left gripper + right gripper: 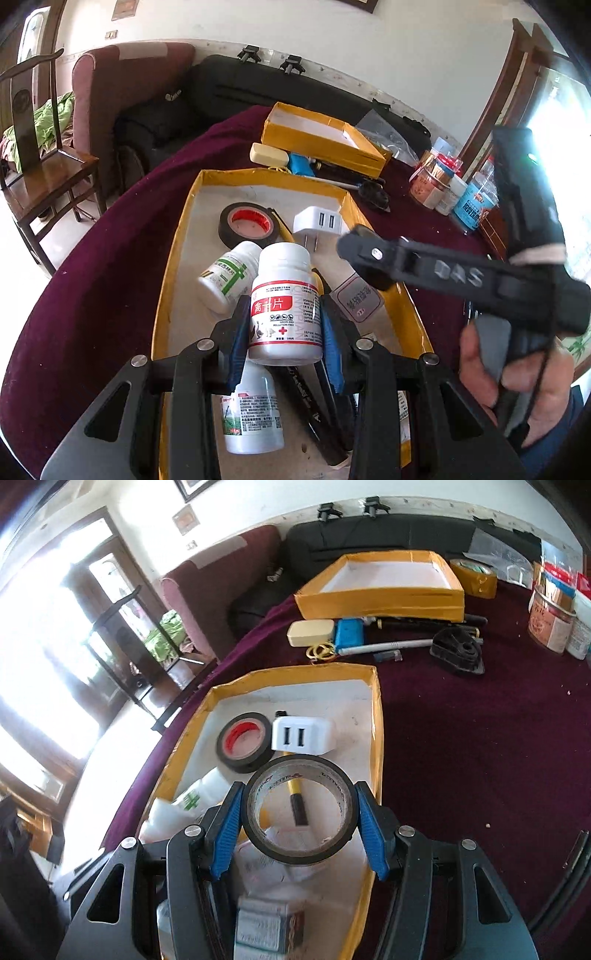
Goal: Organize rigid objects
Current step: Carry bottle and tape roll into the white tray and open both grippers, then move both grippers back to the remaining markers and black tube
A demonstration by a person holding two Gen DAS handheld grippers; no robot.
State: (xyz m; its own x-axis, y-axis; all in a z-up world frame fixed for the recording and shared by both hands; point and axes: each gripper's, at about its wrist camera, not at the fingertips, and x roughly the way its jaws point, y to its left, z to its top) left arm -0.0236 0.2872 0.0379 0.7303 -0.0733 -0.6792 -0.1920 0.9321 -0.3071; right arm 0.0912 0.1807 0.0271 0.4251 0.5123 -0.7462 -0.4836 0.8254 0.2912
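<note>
My left gripper (284, 306) is shut on a white pill bottle with a red-and-white label (284, 280). It holds the bottle upright over the yellow-rimmed tray (177, 258). My right gripper (299, 790) is shut on a black tape roll with a grey core (295, 766), over the same tray (377, 738). In the tray lie a black tape roll with a red core (243, 742), a white USB charger (299, 736), a green-cross bottle (227, 275), another white bottle (253, 410) and a yellow-handled tool (293, 794). In the left wrist view the right gripper (369, 258) comes in from the right, held by a hand (517, 369).
A second yellow tray (380, 598) stands farther back on the maroon cloth. In front of it lie a cream case (310, 633), a blue item, pens and a black plastic part (458, 650). Jars (432, 184) crowd the right edge. A brown tape roll (474, 578) sits behind. A wooden chair (44, 173) stands left.
</note>
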